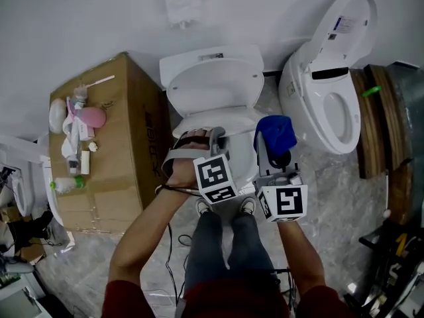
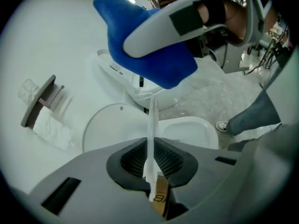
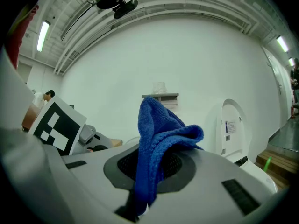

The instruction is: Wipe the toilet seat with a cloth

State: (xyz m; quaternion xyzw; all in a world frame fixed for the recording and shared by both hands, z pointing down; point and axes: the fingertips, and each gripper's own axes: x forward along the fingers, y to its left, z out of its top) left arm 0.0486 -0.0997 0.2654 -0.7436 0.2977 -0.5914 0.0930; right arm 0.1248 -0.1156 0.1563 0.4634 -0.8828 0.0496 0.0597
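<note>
The left tongs (image 2: 150,166) are almost all the way closed. They pinch a thin white edge. It looks like the toilet seat (image 2: 152,118), seen from its side and tipped up. The round lid (image 2: 114,129) is on one side of it. The bowl (image 2: 189,127) is on the other side.

The right tongs (image 3: 152,169) are squeezed shut on the blue cloth (image 3: 156,125). The cloth is bunched up. It pokes out past the tips in a floppy lump.

From the head view, the two tongs are close together, side by side, over the front of the toilet. The cloth is just to the right of the left tongs, by the right side of the toilet. I cannot tell if it touches the toilet. The lid is up, near the tank (image 1: 212,57).

The person's legs (image 1: 228,250) stand right in front of the toilet, on the gray floor (image 1: 331,197).

A second toilet (image 1: 324,98) stands to the right, with its lid up too. A cardboard box (image 1: 132,144) stands to the left. A pink thing (image 1: 93,116) and some small bottles lie on top of it. A paper holder (image 2: 39,101) with white paper hangs on the white wall (image 1: 66,18).
</note>
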